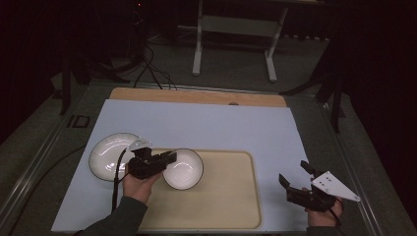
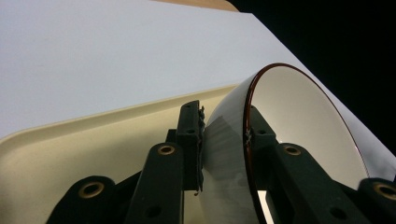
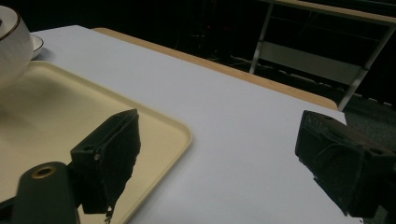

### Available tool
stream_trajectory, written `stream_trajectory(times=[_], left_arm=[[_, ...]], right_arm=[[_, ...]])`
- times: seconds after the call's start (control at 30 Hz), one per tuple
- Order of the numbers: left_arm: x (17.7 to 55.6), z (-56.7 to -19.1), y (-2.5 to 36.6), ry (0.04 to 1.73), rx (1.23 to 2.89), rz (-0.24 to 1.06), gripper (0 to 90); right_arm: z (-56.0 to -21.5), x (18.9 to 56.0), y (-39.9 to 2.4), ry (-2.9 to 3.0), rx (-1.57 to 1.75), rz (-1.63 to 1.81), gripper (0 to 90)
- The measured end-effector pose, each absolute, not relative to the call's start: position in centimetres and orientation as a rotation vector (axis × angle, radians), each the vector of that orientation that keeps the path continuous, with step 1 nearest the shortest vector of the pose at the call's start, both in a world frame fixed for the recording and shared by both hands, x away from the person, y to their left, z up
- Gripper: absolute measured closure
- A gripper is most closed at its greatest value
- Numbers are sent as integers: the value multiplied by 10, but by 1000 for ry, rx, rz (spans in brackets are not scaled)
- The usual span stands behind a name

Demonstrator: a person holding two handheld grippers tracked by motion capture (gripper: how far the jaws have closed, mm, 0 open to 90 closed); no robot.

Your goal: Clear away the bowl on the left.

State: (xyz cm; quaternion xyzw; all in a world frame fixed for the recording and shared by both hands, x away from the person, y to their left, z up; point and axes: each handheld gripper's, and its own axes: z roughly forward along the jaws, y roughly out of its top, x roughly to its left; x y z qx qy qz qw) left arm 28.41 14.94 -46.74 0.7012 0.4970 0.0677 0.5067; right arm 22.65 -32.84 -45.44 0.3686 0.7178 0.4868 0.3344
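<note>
White ceramic: bowl point(image 1: 183, 168), dark rim line, at the left end of the tray point(image 1: 231, 196), near its far edge.
Bowl attitude: in the left gripper view point(image 2: 299, 121) it sits tilted, its opening turned to the right of that view.
Left gripper point(image 1: 169, 158): jaws pinch the bowl's near-left wall, one outside and one inside; pads press on both faces in the left gripper view.
Left hand point(image 1: 140, 184): under the gripper body, at the tray's left edge.
Plate point(image 1: 109, 156): white, dark rim, flat on the table point(image 1: 206, 125) just left of the tray; the gripper body overlaps its right edge from above.
Right gripper point(image 1: 296, 178): jaws spread wide, nothing between them; it is over the table's near-right corner, right of the tray.
Right gripper view: tray corner point(image 3: 182, 133) lies between the spread jaws; bowl point(image 3: 9, 42) at far left, well apart.
Tray: cream plastic, on the table's near half, its right half bare.
</note>
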Motion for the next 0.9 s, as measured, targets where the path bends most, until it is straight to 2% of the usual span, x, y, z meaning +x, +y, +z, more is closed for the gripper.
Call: stream_trajectory(times=[0.9], left_arm=[[291, -485, 134, 1210, 1760, 142, 743]], right_arm=[[-454, 226, -328, 1873, 961, 1271, 138]])
